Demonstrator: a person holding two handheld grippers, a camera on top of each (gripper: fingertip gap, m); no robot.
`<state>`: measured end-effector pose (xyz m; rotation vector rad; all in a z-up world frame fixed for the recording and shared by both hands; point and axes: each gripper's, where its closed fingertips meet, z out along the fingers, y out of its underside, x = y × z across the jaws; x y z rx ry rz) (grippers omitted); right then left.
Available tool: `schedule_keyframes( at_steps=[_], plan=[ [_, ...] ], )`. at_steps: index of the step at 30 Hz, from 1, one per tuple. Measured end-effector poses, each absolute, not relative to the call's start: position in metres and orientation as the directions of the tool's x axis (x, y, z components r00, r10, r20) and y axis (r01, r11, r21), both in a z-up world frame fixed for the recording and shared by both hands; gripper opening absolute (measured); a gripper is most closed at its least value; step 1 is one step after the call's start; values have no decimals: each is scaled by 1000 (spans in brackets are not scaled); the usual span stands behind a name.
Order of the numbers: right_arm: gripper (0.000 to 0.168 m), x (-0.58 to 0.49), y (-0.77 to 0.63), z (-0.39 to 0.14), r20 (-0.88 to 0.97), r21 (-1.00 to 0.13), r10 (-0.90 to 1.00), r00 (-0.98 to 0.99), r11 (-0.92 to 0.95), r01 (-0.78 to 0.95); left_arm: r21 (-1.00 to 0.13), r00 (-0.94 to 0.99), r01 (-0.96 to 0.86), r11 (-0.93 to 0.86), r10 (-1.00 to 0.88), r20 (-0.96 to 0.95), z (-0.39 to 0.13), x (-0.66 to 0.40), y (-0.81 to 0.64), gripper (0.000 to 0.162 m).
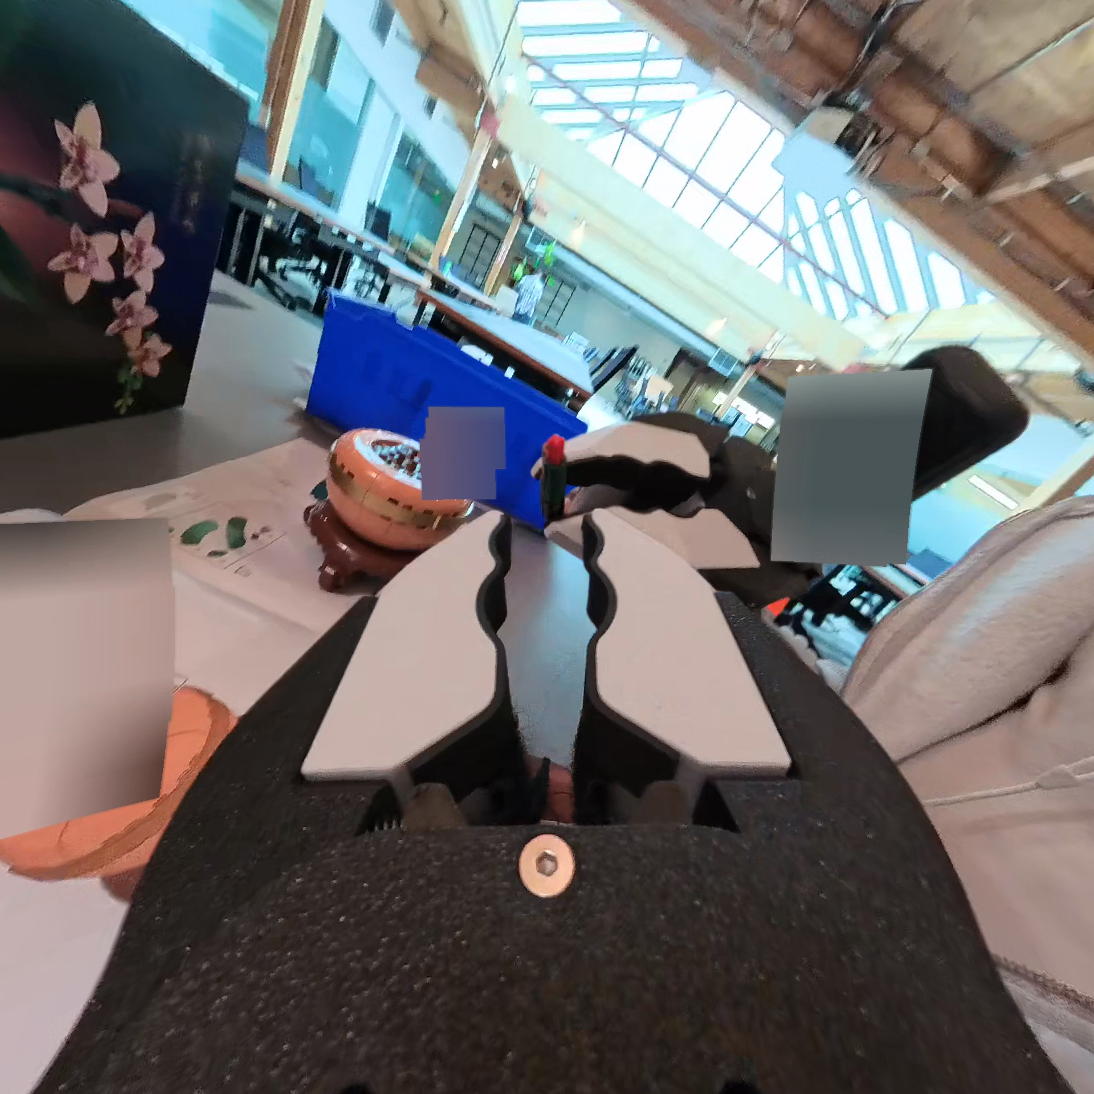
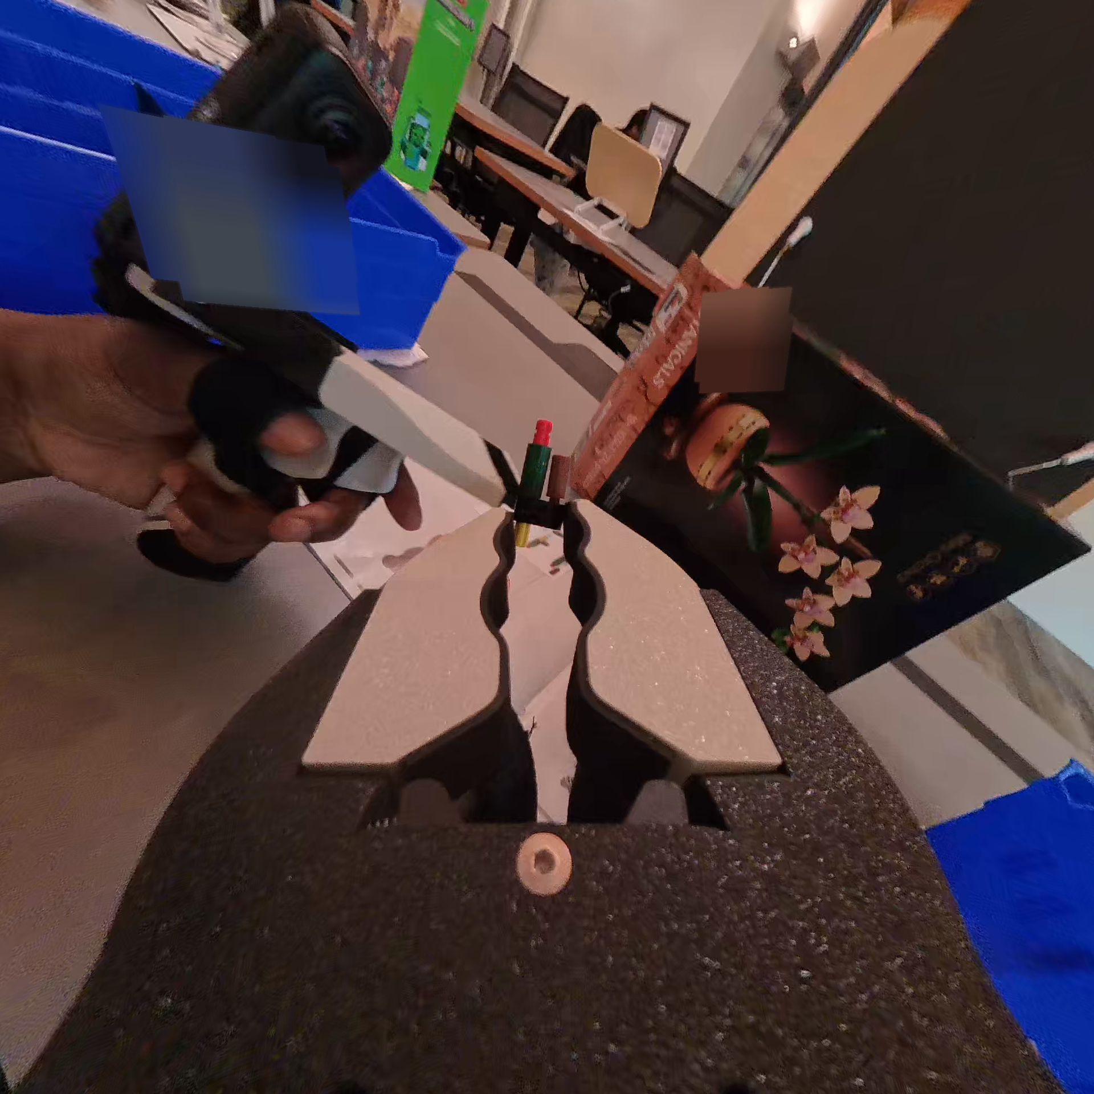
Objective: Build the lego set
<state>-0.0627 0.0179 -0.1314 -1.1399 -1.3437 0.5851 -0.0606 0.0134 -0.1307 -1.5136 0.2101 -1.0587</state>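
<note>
Above the table, right tool (image 2: 536, 518) pinched small stem assy (image 2: 536, 473) at its black base; left tool (image 1: 544, 521) slightly open, empty. Light, stiff, pops apart easily.

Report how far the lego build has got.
Done: the pink pot on its brown stand. In hand: the right gripper holds a small green stem piece, left gripper open beside it. Left: stem not yet on the pot; no built flowers visible.
</note>
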Motion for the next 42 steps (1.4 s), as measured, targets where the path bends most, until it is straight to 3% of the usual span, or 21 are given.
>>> schedule_keyframes(
  at_steps=[11,16,21,28,34,42],
  plan=[
    [16,-66,-6,-118,494,-860,863,109,467,205,-856,455,457,-241,-764,458,-114,-59,-3,6],
    [24,-46,-14,-111,130,-973,972,-195,163,164,-894,377,375,-245,-841,389,-111,-55,-24,6],
    [21,-37,-38,-115,-264,-939,848,-459,-117,324,-937,331,251,-244,-888,320,-119,-38,-39,6],
    [7,-38,-41,-129,-239,-932,845,-479,-61,357,-947,327,201,-249,-894,305,-125,-32,-42,6],
    [7,-39,-34,-118,-302,-946,827,-474,-197,258,-954,364,174,-246,-884,294,-129,-32,-38,17],
    [7,-40,-38,-122,-317,-943,819,-479,-217,253,-954,351,196,-228,-892,285,-125,-31,-40,6]
  ],
)
